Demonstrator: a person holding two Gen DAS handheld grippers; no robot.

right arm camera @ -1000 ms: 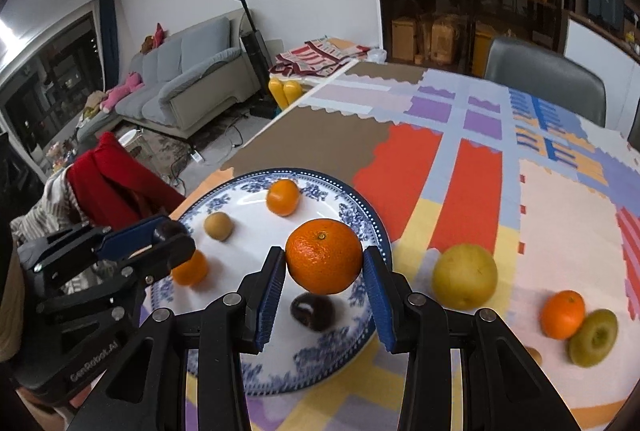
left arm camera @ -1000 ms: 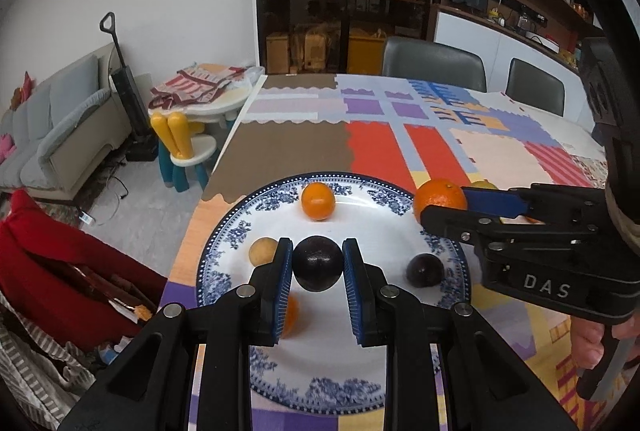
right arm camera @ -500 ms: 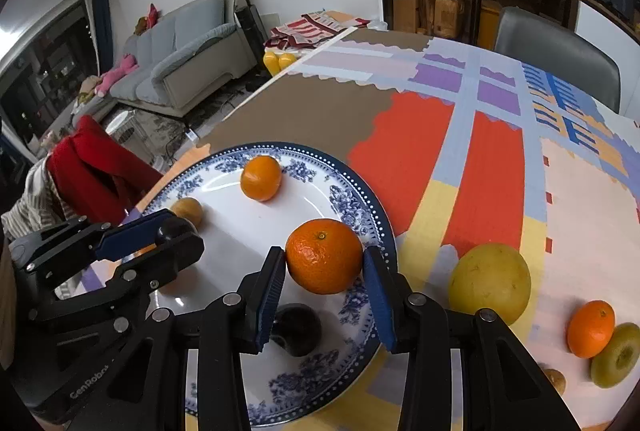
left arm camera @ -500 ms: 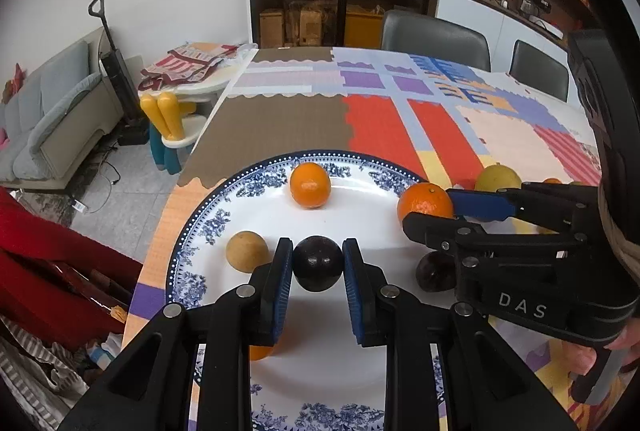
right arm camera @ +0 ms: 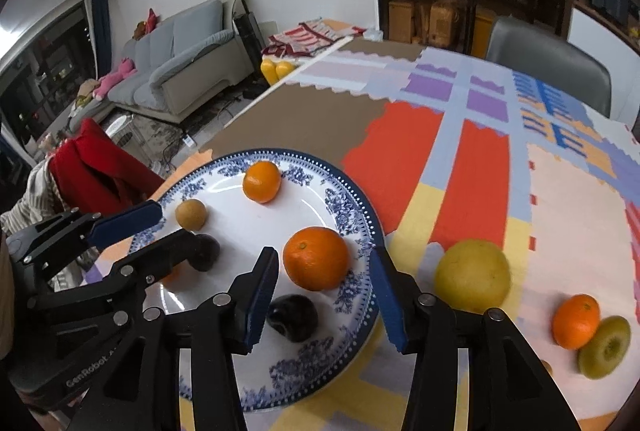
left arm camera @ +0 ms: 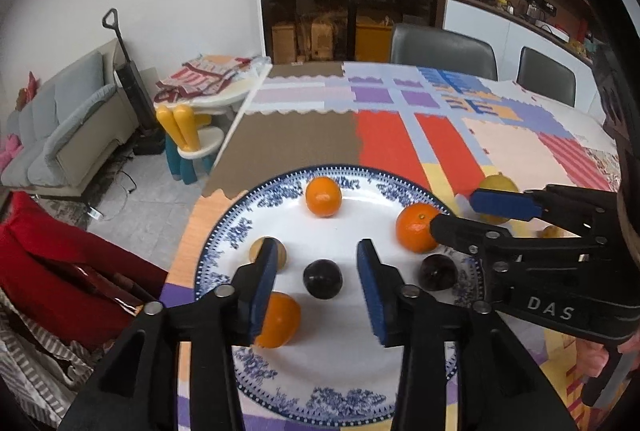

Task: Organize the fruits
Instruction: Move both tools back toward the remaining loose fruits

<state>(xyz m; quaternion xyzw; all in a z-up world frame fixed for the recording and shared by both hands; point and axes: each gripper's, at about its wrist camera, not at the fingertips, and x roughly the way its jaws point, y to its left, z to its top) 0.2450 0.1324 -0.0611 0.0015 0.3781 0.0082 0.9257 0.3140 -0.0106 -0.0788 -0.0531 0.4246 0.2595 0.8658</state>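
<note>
A blue-and-white plate [left arm camera: 224, 243] [right arm camera: 352, 215] holds several fruits. My left gripper [left arm camera: 318, 283] is open, with a dark plum [left arm camera: 322, 278] lying on the plate between its fingers. My right gripper [right arm camera: 324, 283] is open around a large orange [right arm camera: 316, 258] that rests near the plate's right rim; this orange also shows in the left wrist view [left arm camera: 416, 227]. A second dark plum [right arm camera: 293, 317], a small orange [right arm camera: 261, 181] and a brown fruit [right arm camera: 191, 214] also lie on the plate. Another orange [left arm camera: 280, 319] sits behind my left finger.
On the patchwork mat right of the plate lie a yellow grapefruit [right arm camera: 472, 275], an orange [right arm camera: 576, 321] and a green fruit [right arm camera: 604, 347]. The table's left edge runs close to the plate. Two grey chairs [left arm camera: 442, 45] stand at the far side.
Both grippers have opened. The dark plum left my left gripper and the large orange left my right gripper; both now rest on the plate. Both grippers came lower toward the plate.
</note>
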